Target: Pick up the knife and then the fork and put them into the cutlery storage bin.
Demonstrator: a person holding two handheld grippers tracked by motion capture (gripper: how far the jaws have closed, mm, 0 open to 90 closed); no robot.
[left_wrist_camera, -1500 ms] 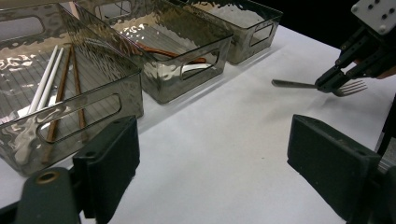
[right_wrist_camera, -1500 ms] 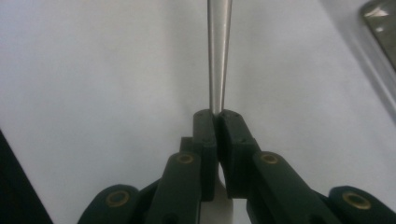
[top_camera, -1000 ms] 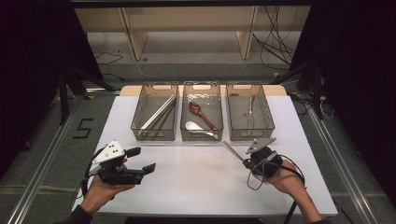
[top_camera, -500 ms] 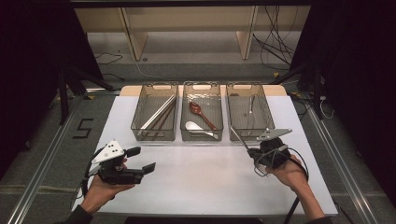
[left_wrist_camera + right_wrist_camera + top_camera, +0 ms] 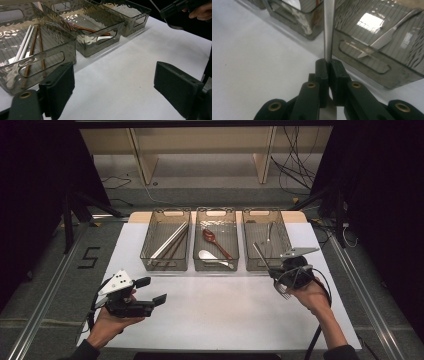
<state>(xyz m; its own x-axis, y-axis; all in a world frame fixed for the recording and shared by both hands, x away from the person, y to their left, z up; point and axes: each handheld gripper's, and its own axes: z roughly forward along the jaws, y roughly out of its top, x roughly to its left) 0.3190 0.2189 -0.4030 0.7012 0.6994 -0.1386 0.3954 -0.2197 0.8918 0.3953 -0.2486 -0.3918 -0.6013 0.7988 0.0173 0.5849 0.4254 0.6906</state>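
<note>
right gripper (image 5: 328,66): jaws clamped tight on a fork (image 5: 329,30), handle sticking out ahead toward the right bin (image 5: 265,240) | left gripper (image 5: 113,92): jaws wide open, nothing in them, just worktop (image 5: 130,75) between

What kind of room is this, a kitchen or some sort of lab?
Most likely a lab recording bench, not a kitchen: a white-covered table with three cutlery-sorting bins, dark curtains around it, loose cables on the floor, and a hand-held right gripper clamping a fork.
</note>
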